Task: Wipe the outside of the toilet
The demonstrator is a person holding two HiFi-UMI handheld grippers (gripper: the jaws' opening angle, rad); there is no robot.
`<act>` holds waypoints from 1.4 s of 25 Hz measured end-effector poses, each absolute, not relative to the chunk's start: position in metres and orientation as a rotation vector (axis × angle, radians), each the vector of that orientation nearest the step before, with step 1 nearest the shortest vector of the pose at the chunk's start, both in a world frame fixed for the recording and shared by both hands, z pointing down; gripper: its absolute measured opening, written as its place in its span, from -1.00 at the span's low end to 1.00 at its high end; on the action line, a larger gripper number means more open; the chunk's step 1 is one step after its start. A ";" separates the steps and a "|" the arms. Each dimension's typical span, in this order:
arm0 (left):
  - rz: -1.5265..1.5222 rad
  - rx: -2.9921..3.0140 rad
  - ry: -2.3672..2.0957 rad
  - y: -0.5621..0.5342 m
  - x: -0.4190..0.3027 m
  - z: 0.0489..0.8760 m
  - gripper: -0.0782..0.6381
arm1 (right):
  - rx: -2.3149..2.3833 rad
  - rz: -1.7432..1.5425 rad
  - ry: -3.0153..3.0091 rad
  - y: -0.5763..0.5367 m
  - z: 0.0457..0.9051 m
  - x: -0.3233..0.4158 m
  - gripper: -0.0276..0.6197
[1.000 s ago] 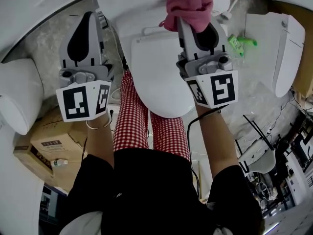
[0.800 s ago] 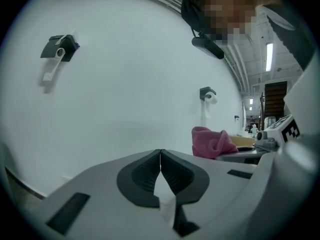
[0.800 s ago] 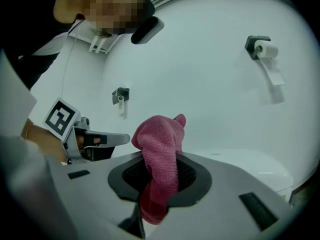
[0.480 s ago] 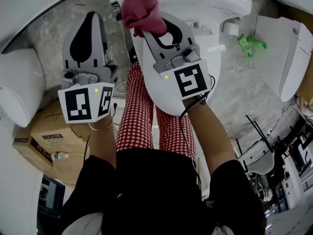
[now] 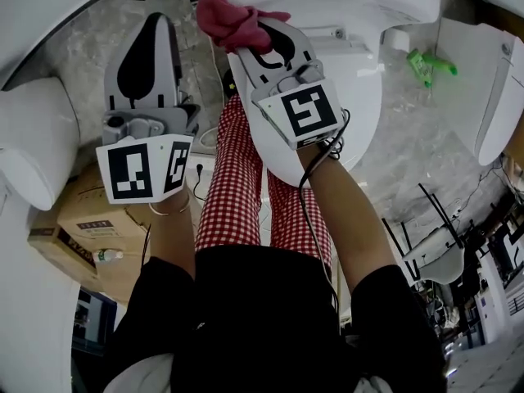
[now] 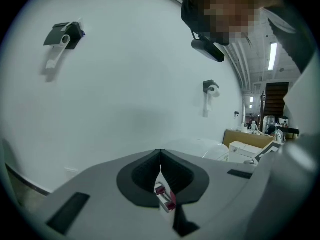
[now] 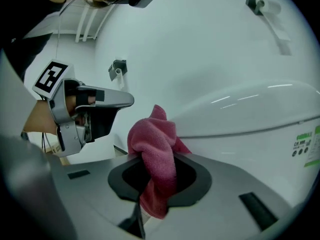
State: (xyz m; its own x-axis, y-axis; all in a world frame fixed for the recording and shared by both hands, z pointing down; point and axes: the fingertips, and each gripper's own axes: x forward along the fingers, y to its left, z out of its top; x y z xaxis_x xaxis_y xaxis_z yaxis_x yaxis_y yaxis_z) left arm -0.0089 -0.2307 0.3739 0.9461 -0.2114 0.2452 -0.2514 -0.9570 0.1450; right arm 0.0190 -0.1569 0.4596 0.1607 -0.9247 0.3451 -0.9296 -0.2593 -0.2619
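head view: right gripper w/ pink cloth at toilet side

nearest the cam are the person's red-checked trousers, w/ both arms reaching fwd past them. left gripper is held up over the marble floor, left of the toilet and apart from it. left gripper view shows its jaws pressed together, only a thin seam btw them and nothing gripped. right gripper angles across the toilet toward its upper left. right gripper view shows the jaws clamped on the cloth, which fills the gap and bunches out past the tips. the bunch sits at the toilet's upper-left edge and looks to be touching the white shell. in that view the left gripper is near the cloth, off to its left, not touching it. farther out: a cardboard box on the floor at left, a 2nd toilet just beyond it, a green item on the floor at right, and a 3rd toilet at the far right edge.
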 end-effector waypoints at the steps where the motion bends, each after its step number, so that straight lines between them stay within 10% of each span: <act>1: 0.338 2.923 -0.349 -0.231 -0.008 0.374 -0.75 | 2.398 0.702 -1.899 -0.158 0.459 0.020 -0.64; 35: 0.338 2.951 -0.163 -0.190 0.046 0.372 -0.75 | 2.521 0.742 -1.759 -0.108 0.452 0.080 -0.64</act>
State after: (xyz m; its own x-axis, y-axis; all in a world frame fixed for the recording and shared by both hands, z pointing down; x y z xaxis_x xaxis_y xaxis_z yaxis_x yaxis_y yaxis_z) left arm 0.0456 -0.1905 0.3724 0.9684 -0.0892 0.2328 -0.1269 -0.9802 0.1523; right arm 0.0801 -0.1082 0.4523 0.2711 -0.8915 0.3630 -0.8820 -0.3811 -0.2772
